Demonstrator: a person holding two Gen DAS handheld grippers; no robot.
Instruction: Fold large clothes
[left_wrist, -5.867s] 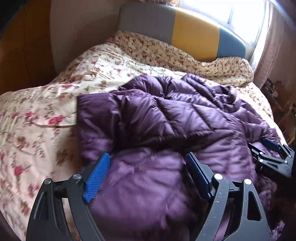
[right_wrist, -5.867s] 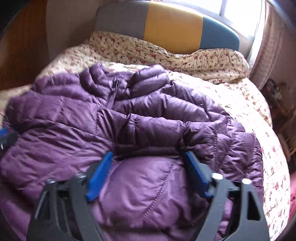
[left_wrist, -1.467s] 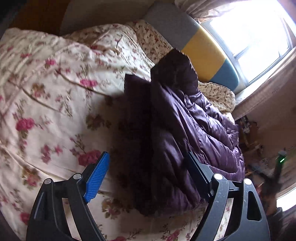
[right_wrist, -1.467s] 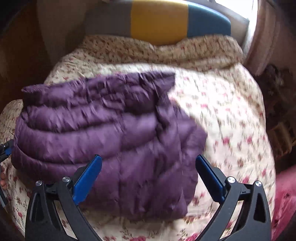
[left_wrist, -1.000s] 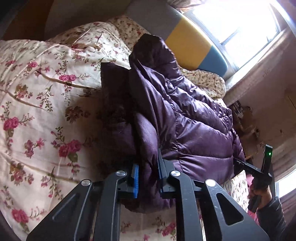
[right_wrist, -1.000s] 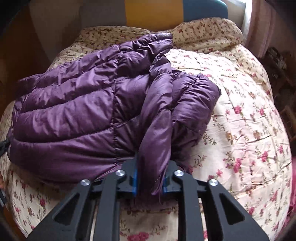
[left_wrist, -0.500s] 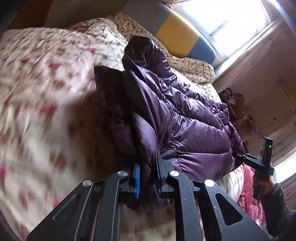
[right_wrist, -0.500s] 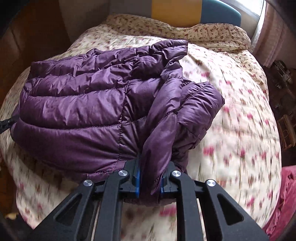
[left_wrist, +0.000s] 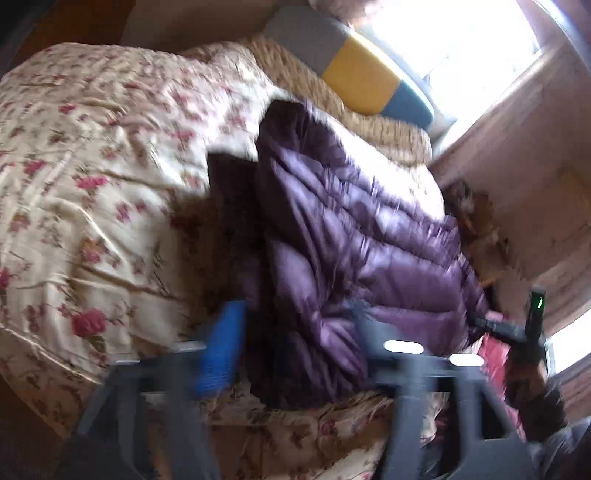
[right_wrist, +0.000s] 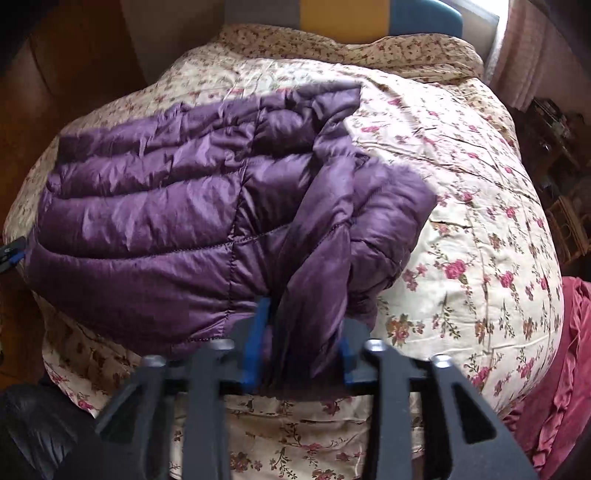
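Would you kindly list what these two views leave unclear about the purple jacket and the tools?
- Left wrist view: motion blur smears the left tool as it opens; whether its pads still touch the jacket is unclear.
- Right wrist view: a jacket fold hides most of the opening right tool's far pad.
- Both views: the jacket's underside lies hidden against the floral quilt.

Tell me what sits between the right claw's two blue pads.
A bunched fold of the purple down jacket hangs between the pads of the right claw, whose jaws are opening. The right wrist view shows it.
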